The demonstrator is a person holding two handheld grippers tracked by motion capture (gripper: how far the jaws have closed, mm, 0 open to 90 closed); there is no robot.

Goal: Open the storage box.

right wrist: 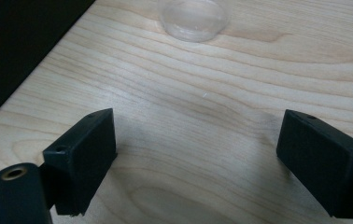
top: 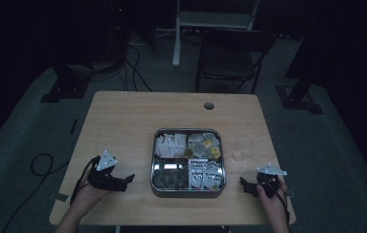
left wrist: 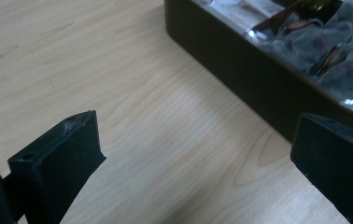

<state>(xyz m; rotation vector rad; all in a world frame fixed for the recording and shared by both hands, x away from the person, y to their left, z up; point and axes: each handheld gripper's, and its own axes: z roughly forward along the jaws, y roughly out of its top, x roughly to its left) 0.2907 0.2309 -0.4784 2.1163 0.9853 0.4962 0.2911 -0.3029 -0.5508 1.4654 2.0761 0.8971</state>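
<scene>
The tray (top: 188, 192), a square metal box split into four compartments of packets, sits mid-worktop (top: 123, 116) toward the near edge, between the two grippers. The left gripper (top: 128, 179) rests on the worktop just left of the tray, its fingers (left wrist: 67, 154) spread wide and empty, pointing right at the tray's near-left wall (left wrist: 240, 88). The right gripper (top: 243, 184) lies near the tray's near-right corner, its fingers (right wrist: 86, 149) also wide and holding nothing. Its own view looks toward a clear cup (right wrist: 194, 18) farther off. The left gripper looks nearer to the tray, so a reach rightward over the wall seems the likely move. The dim light makes the packets hard to tell apart; the cup is cut off by the frame's edge.
</scene>
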